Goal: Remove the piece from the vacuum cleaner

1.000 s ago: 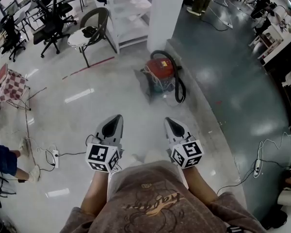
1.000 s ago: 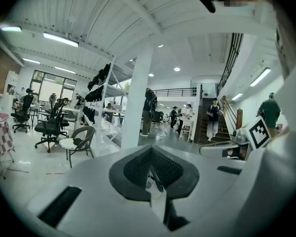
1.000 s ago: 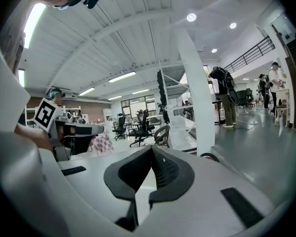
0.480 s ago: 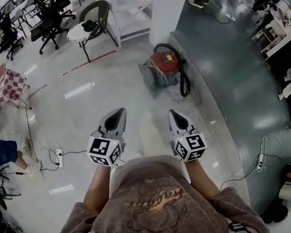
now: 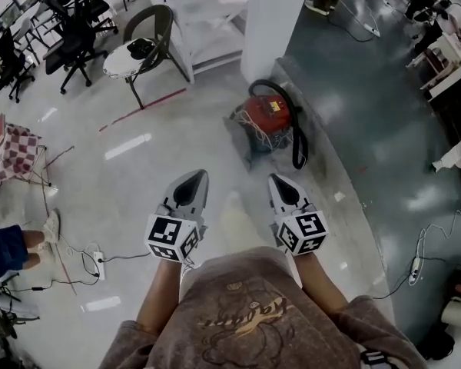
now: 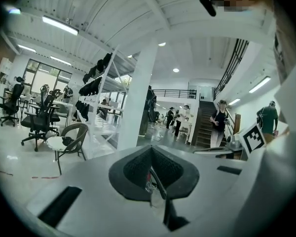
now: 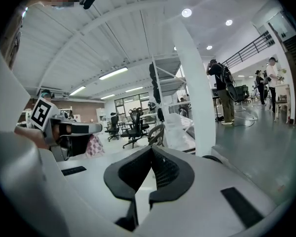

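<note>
A red canister vacuum cleaner (image 5: 267,118) with a black hose (image 5: 296,139) looped over it sits on the floor at the foot of a white pillar (image 5: 273,18), well ahead of both grippers. In the head view my left gripper (image 5: 197,175) and right gripper (image 5: 276,180) are held side by side in front of my chest, tips pointing toward the vacuum. Both are shut with nothing between the jaws. The left gripper view shows its shut jaws (image 6: 150,154) aimed across the room; the right gripper view shows the same for the right gripper (image 7: 152,151). The vacuum is hidden in both gripper views.
A wicker chair (image 5: 142,44) and black office chairs (image 5: 75,33) stand at the far left, white shelving (image 5: 207,14) behind. Cables and a power strip (image 5: 100,264) lie on the floor at left, another power strip (image 5: 416,267) at right. A person's leg (image 5: 15,248) shows at the left edge.
I have walked closer to the vacuum cleaner; it sits nearer and lower in the head view. Both grippers stay shut and level in front of me.
</note>
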`<state>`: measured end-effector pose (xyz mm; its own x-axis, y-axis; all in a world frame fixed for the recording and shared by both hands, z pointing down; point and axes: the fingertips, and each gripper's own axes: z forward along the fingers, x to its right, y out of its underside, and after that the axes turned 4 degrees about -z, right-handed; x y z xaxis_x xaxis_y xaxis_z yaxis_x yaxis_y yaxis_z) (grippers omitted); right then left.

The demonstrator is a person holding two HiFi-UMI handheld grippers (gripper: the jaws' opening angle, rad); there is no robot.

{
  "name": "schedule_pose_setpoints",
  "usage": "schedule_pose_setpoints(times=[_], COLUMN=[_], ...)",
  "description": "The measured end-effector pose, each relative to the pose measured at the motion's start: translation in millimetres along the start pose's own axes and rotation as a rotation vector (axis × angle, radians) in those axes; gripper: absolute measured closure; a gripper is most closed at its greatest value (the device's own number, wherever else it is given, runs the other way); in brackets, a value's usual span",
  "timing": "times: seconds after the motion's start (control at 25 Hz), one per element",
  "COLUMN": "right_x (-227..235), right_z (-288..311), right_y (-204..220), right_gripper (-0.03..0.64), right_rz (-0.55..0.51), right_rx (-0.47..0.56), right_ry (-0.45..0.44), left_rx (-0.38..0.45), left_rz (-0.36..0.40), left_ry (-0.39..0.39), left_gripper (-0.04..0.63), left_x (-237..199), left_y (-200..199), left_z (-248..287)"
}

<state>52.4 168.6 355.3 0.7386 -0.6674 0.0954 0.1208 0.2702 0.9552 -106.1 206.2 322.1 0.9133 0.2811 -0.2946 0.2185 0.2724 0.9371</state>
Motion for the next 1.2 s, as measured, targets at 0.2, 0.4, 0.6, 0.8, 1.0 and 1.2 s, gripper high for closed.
schedule_pose_setpoints(times=[0.2,0.4,0.6,0.8,1.0,1.2], right_x=[37.1,86.0,121.6,146.7,155.9,162.5], right_z=[57.3,111.6,153.0,170.4,177.8,187.0], right_y=[-27.3,-53.4,-77.6,-96.2,-92.4,-96.8], right_gripper=[0.617,0.617,0.617,0.617,0.617,0.617], right_rz=[0.005,0.007,-0.005,0.001,0.033,0.058], right_rx=[-0.005,-0.007,0.003,0.032,0.032,0.058], right_ry=[0.003,0.020,0.030,0.063,0.105,0.186], left_rx=[-0.020,-0.023,-0.032,-0.040,-0.064,-0.085], left_rz=[0.004,0.010,0.008,0.022,0.028,0.055], left_ry=[0.011,0.030,0.050,0.105,0.178,0.273], left_gripper=[0.592,0.592,0.592,0.592,0.592,0.591], left_x=[-32.9,-62.4,-82.0,-80.8,-78.7,-81.3], left_y=[-31.1,-63.9,-82.1,-96.3,-99.9,-108.1], left_z=[63.6,137.9,198.0,237.4,262.0,287.3])
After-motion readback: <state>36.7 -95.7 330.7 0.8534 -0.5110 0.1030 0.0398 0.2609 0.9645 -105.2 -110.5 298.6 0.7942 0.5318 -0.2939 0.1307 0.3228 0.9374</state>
